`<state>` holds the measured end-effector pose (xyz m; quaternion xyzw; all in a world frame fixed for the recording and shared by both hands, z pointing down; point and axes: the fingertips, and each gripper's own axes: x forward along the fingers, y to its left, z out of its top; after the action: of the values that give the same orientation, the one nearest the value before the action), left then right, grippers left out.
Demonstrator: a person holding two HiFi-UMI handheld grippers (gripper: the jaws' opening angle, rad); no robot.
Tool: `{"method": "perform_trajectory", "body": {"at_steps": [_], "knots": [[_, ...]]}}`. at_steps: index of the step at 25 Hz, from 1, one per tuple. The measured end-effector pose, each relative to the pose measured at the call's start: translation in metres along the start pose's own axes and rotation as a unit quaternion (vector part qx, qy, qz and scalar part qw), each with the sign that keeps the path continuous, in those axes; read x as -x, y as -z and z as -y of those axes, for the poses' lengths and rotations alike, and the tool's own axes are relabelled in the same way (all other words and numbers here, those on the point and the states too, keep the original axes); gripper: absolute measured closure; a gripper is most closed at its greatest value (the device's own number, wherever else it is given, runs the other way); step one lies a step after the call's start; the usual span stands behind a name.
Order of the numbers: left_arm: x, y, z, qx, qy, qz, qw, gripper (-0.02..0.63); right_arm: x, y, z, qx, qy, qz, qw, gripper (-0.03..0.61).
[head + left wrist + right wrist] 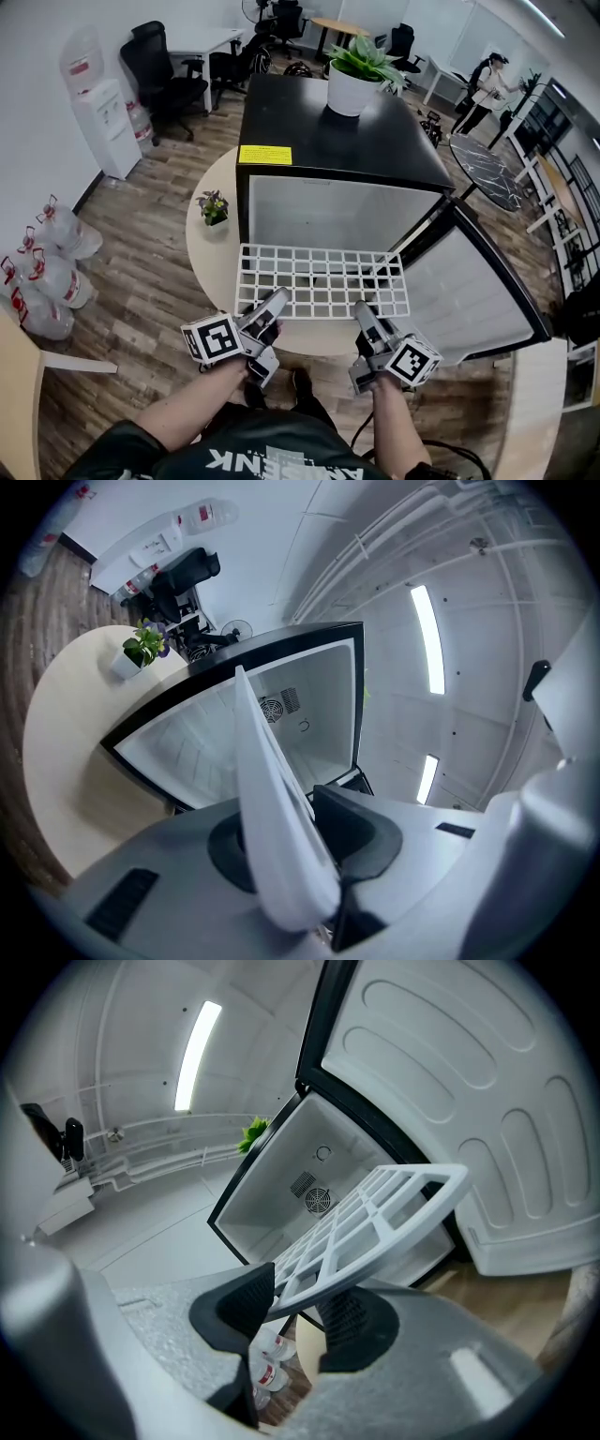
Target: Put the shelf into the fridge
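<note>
Nearest, at the foot of the head view: two forearms, each hand wrapped round a gripper. Pinching the shelf (pixel 323 279) by its near edge with both, the left gripper (pixel 274 307) towards the left corner and the right gripper (pixel 363 314) right of the middle. In the left gripper view, closed on the white rim, seen edge-on. In the right gripper view, pressed on the grid's border bar, one pad to each face. Neither spread, neither empty.

Holding the shelf roughly flat in the air, just in front of the open fridge (pixel 337 141) and above the near rim of the round table (pixel 208 253). Far edge at the mouth or just short of it; hard to tell which from above. With the door (pixel 473 291) swung wide to the right, well clear of the way in.

Judging progress: lifted and lined up, so perhaps halfway. Left to do: slide it in level, find the side ledges, seat it, let go. No ledges made out in these views.

As for containers: inside the fridge, only bare white walls and a round fan grille (pixel 317 1201) at the back, with no shelf and no food in sight. On the fridge top, a white pot (pixel 349 89) holding a leafy green plant. On the table beside the fridge, a small pot (pixel 215 217) with a little plant.
</note>
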<state>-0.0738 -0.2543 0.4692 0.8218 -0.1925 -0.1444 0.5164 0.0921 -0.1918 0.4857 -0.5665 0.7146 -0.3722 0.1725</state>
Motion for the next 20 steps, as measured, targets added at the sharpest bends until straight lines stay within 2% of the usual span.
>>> {"method": "perform_trajectory", "body": {"at_steps": [4, 7, 10, 11, 12, 13, 14, 15, 17, 18, 20], "knots": [[-0.005, -0.008, 0.003, -0.028, 0.006, 0.009, 0.9995, 0.534, -0.008, -0.004, 0.002, -0.036, -0.012, 0.002, 0.999, 0.443], [-0.015, -0.006, -0.003, -0.015, -0.005, 0.008, 0.9998, 0.534, -0.008, -0.013, 0.02, 0.002, 0.028, -0.018, 0.999, 0.442], [-0.025, -0.006, -0.008, -0.014, -0.011, 0.01, 0.9998, 0.534, -0.015, -0.02, 0.03, 0.013, 0.032, -0.024, 0.999, 0.442], [-0.028, -0.007, -0.007, -0.019, -0.01, 0.01, 0.9997, 0.534, -0.019, -0.022, 0.028, -0.002, 0.014, -0.021, 1.0, 0.442], [-0.031, -0.008, -0.007, -0.024, -0.009, 0.01, 0.9996, 0.534, -0.025, -0.023, 0.019, -0.034, -0.022, -0.014, 0.999, 0.442], [-0.034, -0.009, -0.007, -0.027, -0.009, 0.01, 0.9995, 0.534, -0.032, -0.024, 0.009, -0.073, -0.063, -0.005, 0.995, 0.443], [-0.037, -0.009, -0.009, -0.026, -0.011, 0.01, 0.9996, 0.534, -0.036, -0.025, 0.005, -0.091, -0.083, -0.002, 0.992, 0.442], [-0.038, -0.008, -0.012, -0.021, -0.014, 0.011, 0.9996, 0.534, -0.036, -0.025, 0.012, -0.077, -0.069, -0.008, 0.995, 0.442], [-0.04, -0.005, -0.018, -0.014, -0.019, 0.014, 0.9996, 0.534, -0.03, -0.027, 0.038, -0.01, -0.002, -0.031, 0.999, 0.442], [-0.04, -0.004, -0.02, -0.013, -0.02, 0.015, 0.9996, 0.534, -0.029, -0.028, 0.046, 0.009, 0.017, -0.038, 0.999, 0.442], [-0.043, -0.005, -0.022, -0.013, -0.021, 0.017, 0.9995, 0.534, -0.031, -0.029, 0.05, 0.015, 0.02, -0.041, 0.999, 0.443]]}}
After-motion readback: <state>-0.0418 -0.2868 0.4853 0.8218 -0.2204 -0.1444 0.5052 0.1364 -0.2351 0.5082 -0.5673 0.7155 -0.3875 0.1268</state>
